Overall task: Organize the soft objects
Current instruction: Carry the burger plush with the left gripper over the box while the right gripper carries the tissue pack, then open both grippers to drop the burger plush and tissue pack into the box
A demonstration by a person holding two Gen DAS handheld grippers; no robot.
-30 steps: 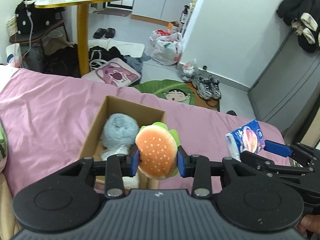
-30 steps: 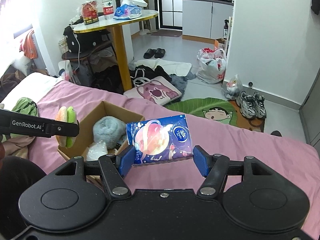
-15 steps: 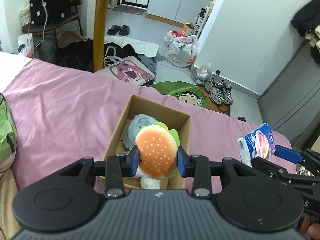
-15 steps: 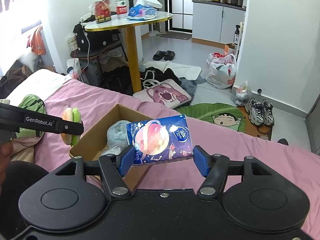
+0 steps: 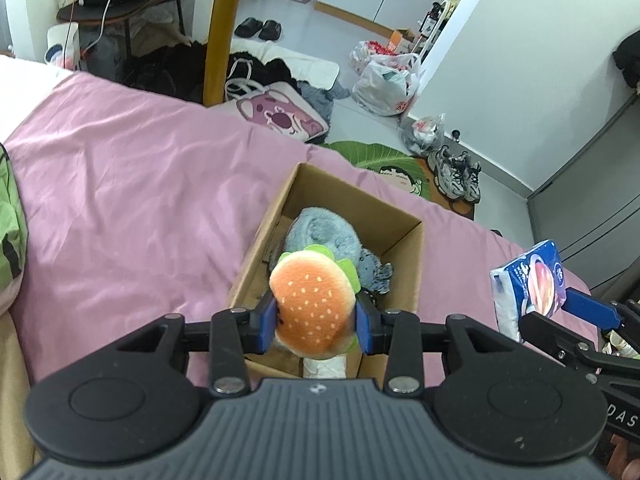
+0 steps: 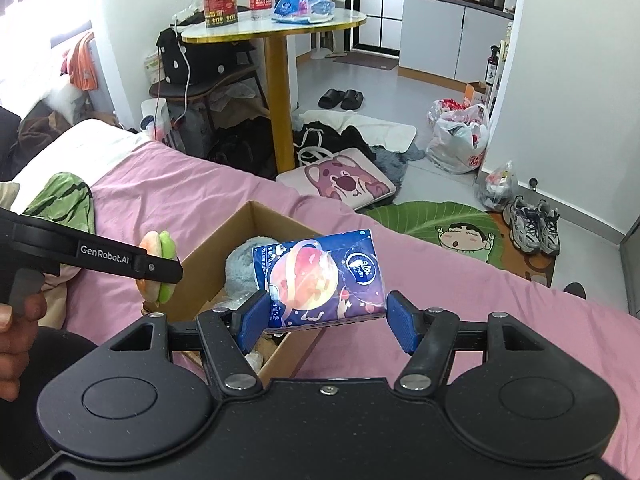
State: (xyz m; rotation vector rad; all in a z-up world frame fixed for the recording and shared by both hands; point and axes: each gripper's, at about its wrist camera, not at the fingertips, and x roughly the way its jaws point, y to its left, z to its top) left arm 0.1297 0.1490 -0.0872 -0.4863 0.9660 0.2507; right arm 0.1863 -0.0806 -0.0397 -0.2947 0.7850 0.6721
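My left gripper (image 5: 315, 322) is shut on a plush hamburger (image 5: 312, 306), held above the near end of an open cardboard box (image 5: 416, 248) on the pink bed. A grey-blue fluffy toy (image 5: 320, 232) and something white lie inside the box. My right gripper (image 6: 326, 316) is shut on a blue tissue pack (image 6: 322, 276), hovering over the box's (image 6: 224, 240) right side. From the right wrist view the hamburger (image 6: 158, 264) hangs at the box's left edge. The tissue pack (image 5: 528, 284) shows at the right in the left wrist view.
A pink sheet (image 5: 120, 200) covers the bed. A green watermelon-striped pillow (image 6: 64, 204) lies at its left. Beyond the bed stand a yellow-legged table (image 6: 276, 92), a pink bear cushion (image 6: 340, 182), bags and shoes (image 6: 532, 224) on the floor.
Both grippers have moved forward and lower toward the box, so the box looks larger. The hamburger now hangs over the box's near end. Both grips are unchanged.
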